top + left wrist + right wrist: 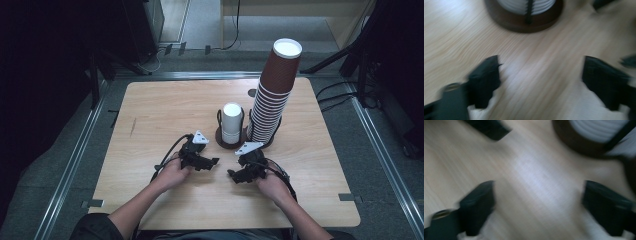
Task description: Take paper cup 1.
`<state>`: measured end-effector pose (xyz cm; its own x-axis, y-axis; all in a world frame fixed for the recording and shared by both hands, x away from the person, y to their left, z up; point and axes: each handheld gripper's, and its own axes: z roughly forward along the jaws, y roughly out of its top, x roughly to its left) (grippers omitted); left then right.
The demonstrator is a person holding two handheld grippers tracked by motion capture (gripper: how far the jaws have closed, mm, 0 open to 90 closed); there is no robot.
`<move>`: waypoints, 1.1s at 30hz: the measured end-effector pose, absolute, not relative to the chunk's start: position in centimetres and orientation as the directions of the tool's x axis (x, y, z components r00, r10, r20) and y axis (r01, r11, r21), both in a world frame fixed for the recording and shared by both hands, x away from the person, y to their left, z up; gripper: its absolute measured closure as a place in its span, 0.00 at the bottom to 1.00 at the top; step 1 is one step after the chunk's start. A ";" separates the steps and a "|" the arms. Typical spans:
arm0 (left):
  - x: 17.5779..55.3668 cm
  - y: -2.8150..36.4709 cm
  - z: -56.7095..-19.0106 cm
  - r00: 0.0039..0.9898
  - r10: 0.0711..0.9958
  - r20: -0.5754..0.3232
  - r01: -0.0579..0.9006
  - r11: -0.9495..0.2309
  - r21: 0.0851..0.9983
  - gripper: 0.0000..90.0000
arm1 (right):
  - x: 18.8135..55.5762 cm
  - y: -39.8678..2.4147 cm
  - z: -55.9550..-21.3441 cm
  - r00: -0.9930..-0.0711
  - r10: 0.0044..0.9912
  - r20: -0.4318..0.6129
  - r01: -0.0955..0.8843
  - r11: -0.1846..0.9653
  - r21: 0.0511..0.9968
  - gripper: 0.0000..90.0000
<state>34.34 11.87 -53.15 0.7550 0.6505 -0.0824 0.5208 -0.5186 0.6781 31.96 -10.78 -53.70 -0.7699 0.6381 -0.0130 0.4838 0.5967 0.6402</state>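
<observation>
At lower centre of the high view we see both grippers low over the wooden table, side by side, each in a hand coming in from the bottom edge. Left gripper sits left of centre, right gripper just right of it, tips turned toward each other and apart.

The things nearest them: a short white cup stack standing upright in a dark round holder, and right of it a tall brown cup stack in its own holder, leaning a little right at the top. Both stacks lie above the grippers in the frame, long axis vertical. We judge the white stack is the likely target; it sits up and between the two grippers, roughly equally near to both, left maybe slightly closer.

In the left gripper view the jaws stand wide apart with only bare wood between, nothing held; the holder base shows at top centre, so straight ahead of those jaws. In the right gripper view jaws are also wide, empty, and a holder base shows at upper right, so off to one side. Both gripper views are blurred. Neither gripper touches a cup or holder.
</observation>
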 end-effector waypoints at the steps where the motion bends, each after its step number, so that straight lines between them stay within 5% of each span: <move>1: 34.3 11.9 -52.7 0.764 0.643 -0.045 0.496 -0.541 0.679 0.14 | 32.1 -10.8 -53.2 -0.781 0.624 -0.033 0.454 0.602 0.657 0.15; 11: 34.5 13.4 -49.9 0.833 0.548 -0.077 0.432 -0.557 0.709 0.19 | 32.8 -12.3 -51.7 -0.818 0.575 0.013 0.413 0.573 0.708 0.16; 25: 35.0 14.2 -49.4 0.836 0.537 -0.115 0.448 -0.546 0.708 0.46 | 32.4 -13.1 -50.6 -0.797 0.603 0.033 0.417 0.510 0.752 0.41; 33: 35.3 14.3 -49.2 0.838 0.526 -0.144 0.461 -0.542 0.702 0.47 | 32.6 -13.1 -50.4 -0.790 0.611 0.050 0.437 0.505 0.744 0.52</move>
<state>35.33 14.34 -49.17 0.8382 0.5260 -0.1443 0.4612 -0.5423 0.7023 32.61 -13.12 -50.41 -0.7904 0.6105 0.0496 0.4370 0.5053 0.7441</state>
